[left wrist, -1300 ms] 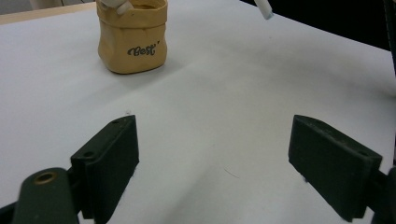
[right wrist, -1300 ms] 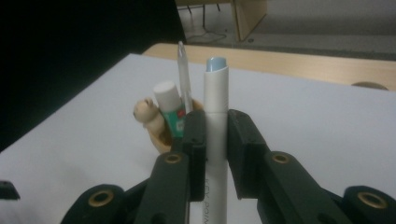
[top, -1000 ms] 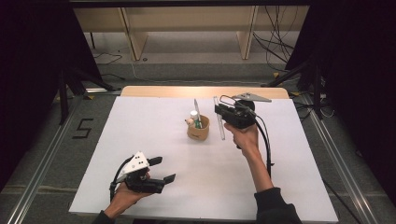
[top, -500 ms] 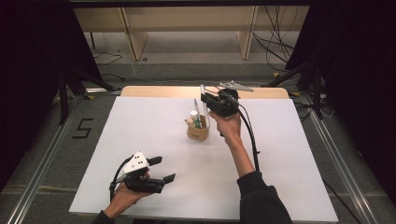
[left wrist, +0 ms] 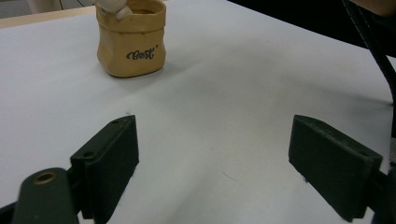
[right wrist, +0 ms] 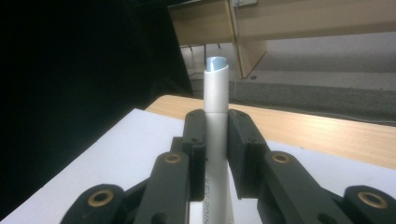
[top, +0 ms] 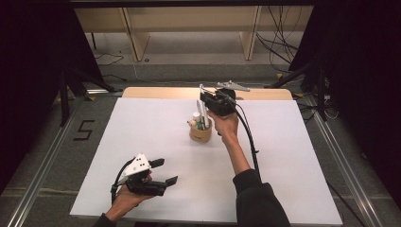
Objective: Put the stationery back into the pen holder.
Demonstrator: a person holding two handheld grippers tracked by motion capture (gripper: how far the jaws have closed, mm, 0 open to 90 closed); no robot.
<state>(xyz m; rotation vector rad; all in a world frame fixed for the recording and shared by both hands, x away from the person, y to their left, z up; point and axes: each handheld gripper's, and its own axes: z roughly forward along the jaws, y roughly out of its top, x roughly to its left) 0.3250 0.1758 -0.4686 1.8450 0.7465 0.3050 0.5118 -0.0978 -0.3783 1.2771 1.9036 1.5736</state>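
Marker point(right wrist: 216, 116) sits clamped upright between my right gripper point(right wrist: 216, 154) jaws, which are closed onto its white barrel just below the pale blue cap end. In the high view I hold the right gripper point(top: 204, 106) above the table point(top: 142, 132), right over the tan cup point(top: 200, 133), with the marker's lower end at or just inside the cup mouth; I cannot tell whether it touches the rim. The cup already holds at least 2 other things, a white one and a green one, and a small cream figure perches on its edge. In the left gripper view the cup point(left wrist: 131, 39) stands well ahead on the white surface.

My left gripper point(top: 161, 171) rests low near the table's front edge, well apart from the cup, its jaws spread wide with nothing between them.

I judge the marker light, stiff and smooth, likely to pivot or slide in the pads if nudged sideways. Mid-barrel is the sound place to grip, as now, clear of the cap, which could pull off. The cup looks light and may tip if the marker leans hard on its rim.
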